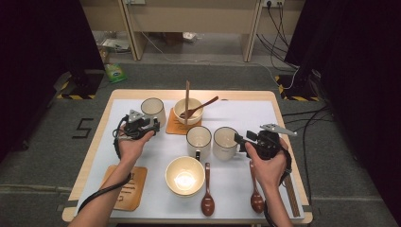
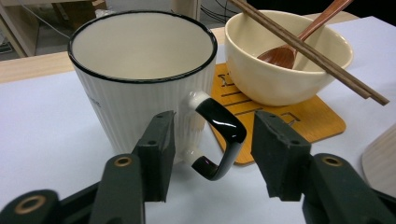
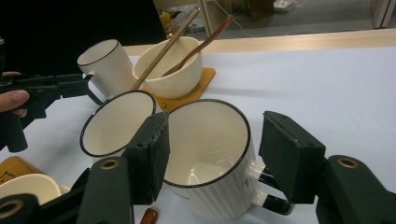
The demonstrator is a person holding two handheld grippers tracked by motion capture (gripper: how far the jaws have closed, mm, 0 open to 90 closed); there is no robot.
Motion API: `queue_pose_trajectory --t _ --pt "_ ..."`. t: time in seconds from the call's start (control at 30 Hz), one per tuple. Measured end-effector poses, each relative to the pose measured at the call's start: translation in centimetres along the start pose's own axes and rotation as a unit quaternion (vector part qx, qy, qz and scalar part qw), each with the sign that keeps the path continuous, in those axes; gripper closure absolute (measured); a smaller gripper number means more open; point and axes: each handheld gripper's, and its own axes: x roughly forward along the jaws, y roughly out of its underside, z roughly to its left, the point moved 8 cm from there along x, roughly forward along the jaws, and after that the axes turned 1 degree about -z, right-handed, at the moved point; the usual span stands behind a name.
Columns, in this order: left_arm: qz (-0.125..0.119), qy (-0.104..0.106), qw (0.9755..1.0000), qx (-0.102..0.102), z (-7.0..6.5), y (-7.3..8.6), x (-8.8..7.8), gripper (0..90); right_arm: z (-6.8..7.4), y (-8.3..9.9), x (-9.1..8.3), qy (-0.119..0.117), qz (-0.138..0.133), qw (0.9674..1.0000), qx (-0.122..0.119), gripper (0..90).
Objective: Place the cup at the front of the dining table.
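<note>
Left gripper [image 2: 212, 158]: jaws apart, straddling black handle of ribbed white black-rimmed mug [image 2: 140, 74] at table's 11 o'clock, pads not touching. Right gripper [image 3: 212, 158]: jaws apart beside second ribbed white mug [image 3: 210, 158], right of centre.

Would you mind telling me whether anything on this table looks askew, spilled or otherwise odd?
Nothing is spilled or broken. The one oddity is the far bowl on its orange coaster: a pair of chopsticks lies balanced across its rim while a wooden spoon leans inside. The three mugs stand upright and look empty.
</note>
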Motion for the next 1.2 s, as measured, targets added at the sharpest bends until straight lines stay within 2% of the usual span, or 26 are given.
queue_pose_trajectory --t 0.33,0.77,1.2 --pt "0.016 -0.003 0.9999 0.000 -0.4 0.6 1.1 64.8 -0.1 0.0 -0.1 0.000 0.000 1.0000 0.003 42.3" --pt "0.028 0.007 0.9996 0.002 -1.0 0.9 1.7 76.9 -0.2 -0.1 -0.1 0.001 -0.001 1.0000 0.001 42.3" --pt "0.042 0.009 0.9989 0.020 -0.1 1.5 0.4 77.5 -0.3 -0.1 -0.2 0.001 -0.002 1.0000 0.003 42.2"
